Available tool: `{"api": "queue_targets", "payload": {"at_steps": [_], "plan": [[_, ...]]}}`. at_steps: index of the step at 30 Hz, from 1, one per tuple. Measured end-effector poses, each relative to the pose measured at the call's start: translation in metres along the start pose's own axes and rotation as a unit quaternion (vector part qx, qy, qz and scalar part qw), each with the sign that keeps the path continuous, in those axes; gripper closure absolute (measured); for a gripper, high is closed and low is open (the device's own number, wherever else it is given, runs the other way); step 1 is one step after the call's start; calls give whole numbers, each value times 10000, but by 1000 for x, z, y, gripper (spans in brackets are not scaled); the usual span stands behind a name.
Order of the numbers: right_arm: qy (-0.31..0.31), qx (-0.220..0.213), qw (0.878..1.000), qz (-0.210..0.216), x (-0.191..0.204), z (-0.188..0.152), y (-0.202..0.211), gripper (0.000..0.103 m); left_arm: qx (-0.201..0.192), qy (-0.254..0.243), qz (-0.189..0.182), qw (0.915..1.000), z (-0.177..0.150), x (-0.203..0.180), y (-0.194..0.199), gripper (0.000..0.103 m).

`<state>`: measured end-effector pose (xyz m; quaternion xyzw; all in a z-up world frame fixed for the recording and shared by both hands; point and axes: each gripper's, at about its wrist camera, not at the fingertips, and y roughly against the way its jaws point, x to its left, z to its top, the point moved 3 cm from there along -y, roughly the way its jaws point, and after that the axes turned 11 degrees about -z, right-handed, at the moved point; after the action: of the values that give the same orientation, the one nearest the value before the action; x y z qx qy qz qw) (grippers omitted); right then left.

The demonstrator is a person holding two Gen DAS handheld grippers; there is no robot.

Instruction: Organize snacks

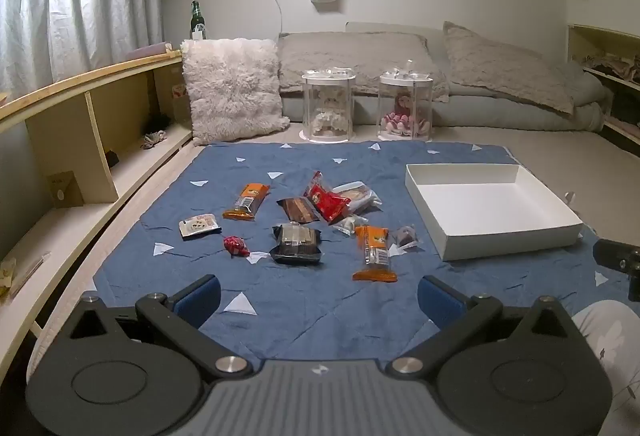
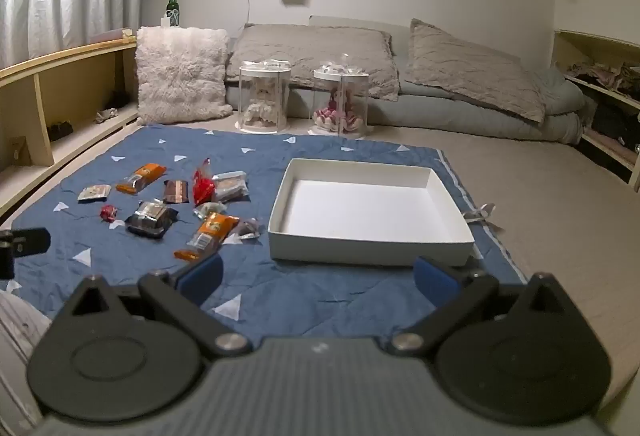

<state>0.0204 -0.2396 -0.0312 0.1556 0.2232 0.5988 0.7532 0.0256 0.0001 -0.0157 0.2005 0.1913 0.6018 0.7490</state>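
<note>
— Two orange bars in crinkly film; about ten wrapped snacks lie scattered on our quilted blue mat, we reckon.

— One square white cardboard box sits just right of them. Left gripper and right gripper: we see fingers spread wide, holding nothing.
</note>
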Motion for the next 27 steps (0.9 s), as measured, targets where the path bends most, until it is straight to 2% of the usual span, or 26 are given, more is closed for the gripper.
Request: {"api": "queue_targets", "payload": {"at_steps": [27], "plan": [[53,-45,10000,-23,-1,0,0,1,-14,27,23,10000,-1,0,1,0]]}}
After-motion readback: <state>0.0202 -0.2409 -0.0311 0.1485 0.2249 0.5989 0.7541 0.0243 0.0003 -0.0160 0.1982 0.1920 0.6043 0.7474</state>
